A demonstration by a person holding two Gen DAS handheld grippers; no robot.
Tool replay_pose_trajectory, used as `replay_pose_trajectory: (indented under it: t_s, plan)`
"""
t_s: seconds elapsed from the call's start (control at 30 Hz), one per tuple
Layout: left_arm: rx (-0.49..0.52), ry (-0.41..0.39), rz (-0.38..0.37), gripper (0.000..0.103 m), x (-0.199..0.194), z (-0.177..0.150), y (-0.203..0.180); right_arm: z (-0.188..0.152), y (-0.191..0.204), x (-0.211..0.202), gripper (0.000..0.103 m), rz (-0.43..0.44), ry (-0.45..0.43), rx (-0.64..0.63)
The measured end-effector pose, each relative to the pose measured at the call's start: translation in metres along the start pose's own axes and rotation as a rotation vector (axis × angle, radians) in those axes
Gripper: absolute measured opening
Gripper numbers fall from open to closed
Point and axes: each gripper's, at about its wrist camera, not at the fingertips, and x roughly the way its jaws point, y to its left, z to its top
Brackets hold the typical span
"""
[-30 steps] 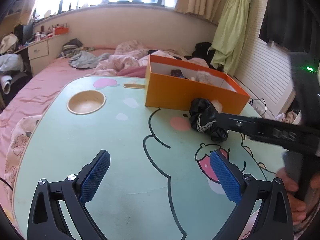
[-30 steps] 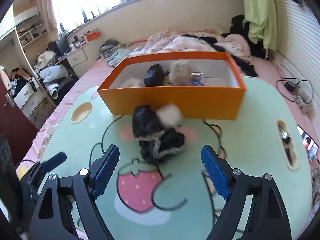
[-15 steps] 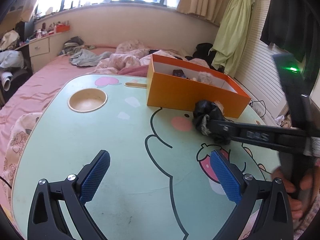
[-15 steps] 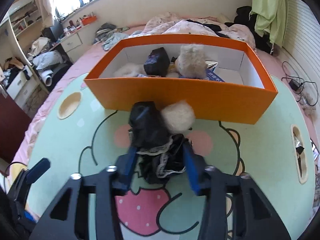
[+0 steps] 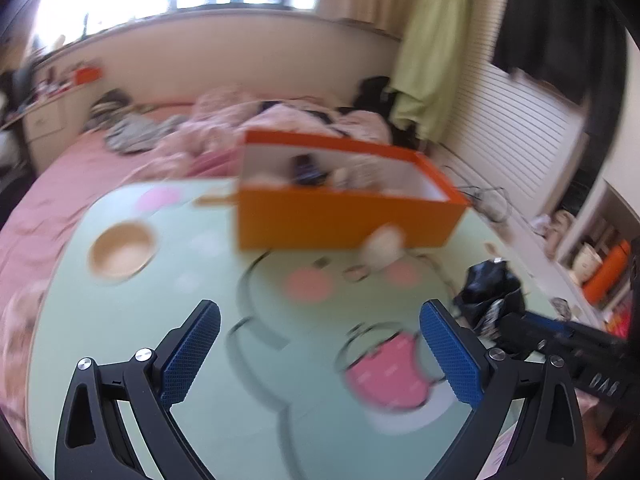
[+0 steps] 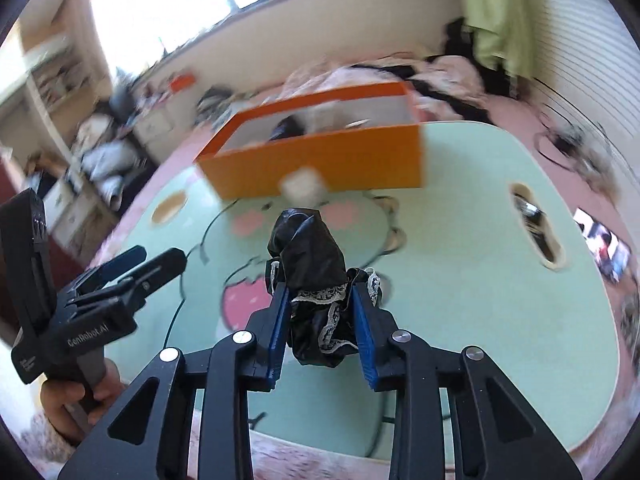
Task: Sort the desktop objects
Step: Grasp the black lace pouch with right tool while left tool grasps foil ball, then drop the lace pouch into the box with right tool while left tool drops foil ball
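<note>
One black lace-trimmed garment (image 6: 316,280) is clamped between the just-closed fingers of the right gripper (image 6: 320,300), above the worktop (image 6: 460,260). One orange box (image 6: 320,160) and one fluffy ball (image 6: 304,188) are noted. Left gripper (image 5: 320,348) fingers are spread, empty.

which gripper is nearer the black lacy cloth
Right. The right gripper is shut on the black lacy cloth; the left gripper is open beside it, apart.

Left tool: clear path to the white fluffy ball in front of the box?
Probably yes. The left tool is open and empty, with bare table up to the white fluffy ball by the orange box.
</note>
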Motion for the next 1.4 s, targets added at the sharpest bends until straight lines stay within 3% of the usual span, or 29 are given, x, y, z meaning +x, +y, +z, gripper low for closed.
replay_pose_trajectory:
  t_s: [0.13, 0.27, 0.37, 0.47, 0.5, 0.9, 1.1, 1.3, 1.37, 1.4]
  plan:
    - [0.133, 0.057, -0.017, 0.098, 0.032, 0.025, -0.040, 0.003, -0.002, 0.000, 0.032, -0.024, -0.018, 0.014]
    - [0.105, 0.152, -0.023, 0.088, 0.069, 0.040, -0.048, 0.002, -0.003, -0.004, 0.032, -0.031, -0.030, 0.015]
    - [0.099, 0.180, -0.011, 0.077, 0.086, 0.044, -0.051, 0.003, -0.006, -0.002, 0.032, -0.023, -0.027, 0.026]
    - [0.080, 0.202, -0.015, 0.046, 0.098, 0.046, -0.049, 0.001, -0.008, 0.000, 0.032, -0.015, -0.014, 0.030]
    - [0.062, 0.217, -0.034, 0.027, 0.101, 0.044, -0.046, 0.002, -0.008, 0.001, 0.032, -0.013, -0.011, 0.030]
    - [-0.072, 0.101, -0.113, 0.028, 0.026, 0.022, 0.000, 0.006, -0.003, -0.001, 0.032, -0.012, -0.022, 0.008]
    - [-0.053, -0.027, -0.072, 0.028, -0.001, 0.072, 0.010, 0.054, 0.019, -0.009, 0.032, 0.021, -0.093, -0.053]
    - [-0.043, -0.063, -0.010, 0.028, 0.020, 0.134, 0.019, 0.133, 0.038, 0.021, 0.034, -0.001, -0.131, -0.095]
    - [-0.038, -0.044, 0.005, 0.044, 0.036, 0.145, 0.022, 0.148, 0.036, 0.039, 0.036, -0.015, -0.107, -0.083]
    - [-0.050, -0.032, 0.013, 0.076, 0.045, 0.149, 0.025, 0.153, 0.035, 0.049, 0.036, -0.018, -0.091, -0.073]
